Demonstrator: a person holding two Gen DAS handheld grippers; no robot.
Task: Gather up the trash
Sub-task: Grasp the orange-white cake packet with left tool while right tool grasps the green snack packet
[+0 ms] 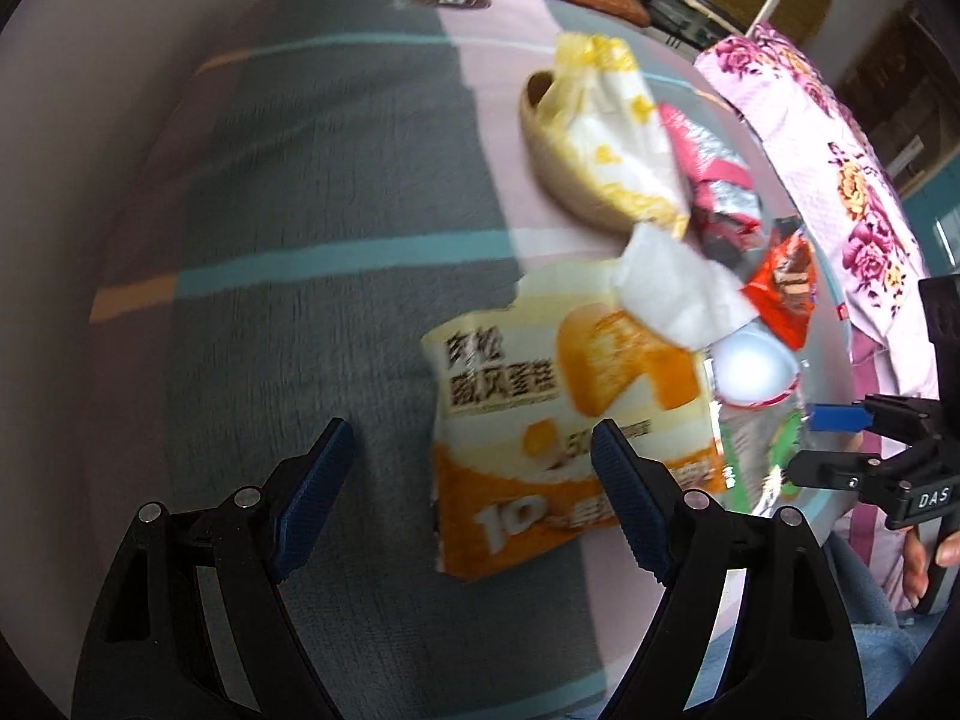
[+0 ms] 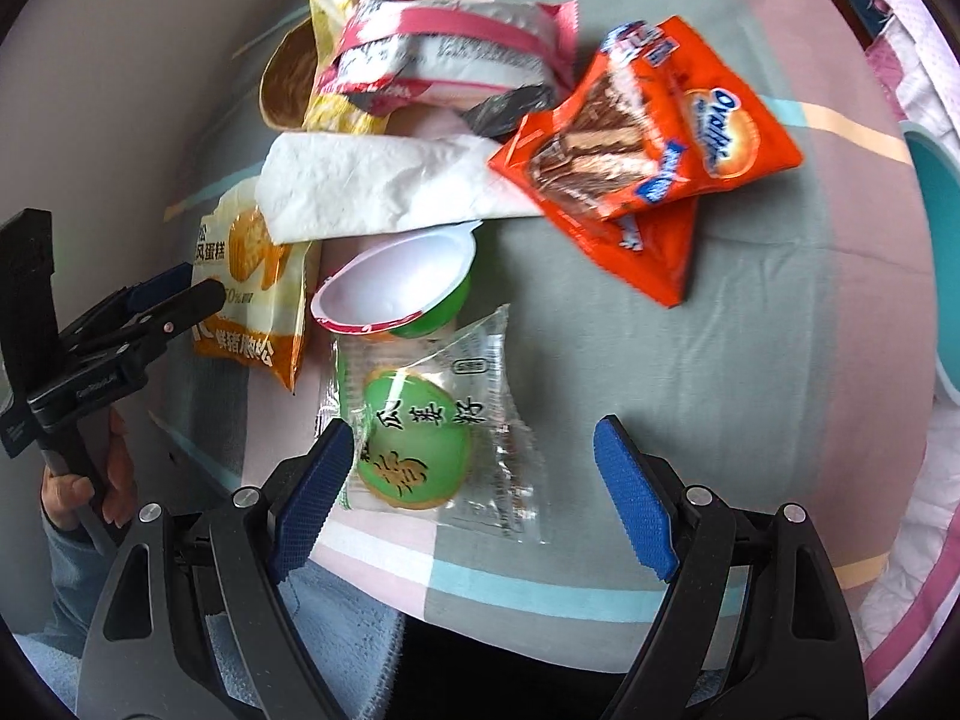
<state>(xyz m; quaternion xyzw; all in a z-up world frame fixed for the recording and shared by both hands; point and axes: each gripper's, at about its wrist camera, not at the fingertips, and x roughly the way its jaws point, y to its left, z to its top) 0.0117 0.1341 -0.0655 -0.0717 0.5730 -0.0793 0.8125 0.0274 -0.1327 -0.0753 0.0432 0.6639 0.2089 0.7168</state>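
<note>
Trash lies piled on a striped bedsheet (image 2: 750, 312). My left gripper (image 1: 474, 474) is open and empty; its right finger overlaps the yellow-orange cake wrapper (image 1: 558, 414), also in the right wrist view (image 2: 252, 294). My right gripper (image 2: 474, 474) is open and empty over a clear packet with a green label (image 2: 420, 438). Beyond lie a green cup (image 2: 402, 288), a white tissue (image 2: 372, 186), an orange Ovaltine packet (image 2: 648, 138), a pink-silver wrapper (image 2: 444, 54) and a yellow-white wrapper (image 1: 612, 120). The other gripper shows in each view: the right (image 1: 840, 438), the left (image 2: 174, 294).
A tan bowl-like object (image 1: 558, 162) sits under the yellow-white wrapper. A pink floral quilt (image 1: 840, 150) runs along the right of the bed. A teal container rim (image 2: 936, 264) is at the right wrist view's right edge. A blue towel (image 2: 336, 648) lies below the sheet's near edge.
</note>
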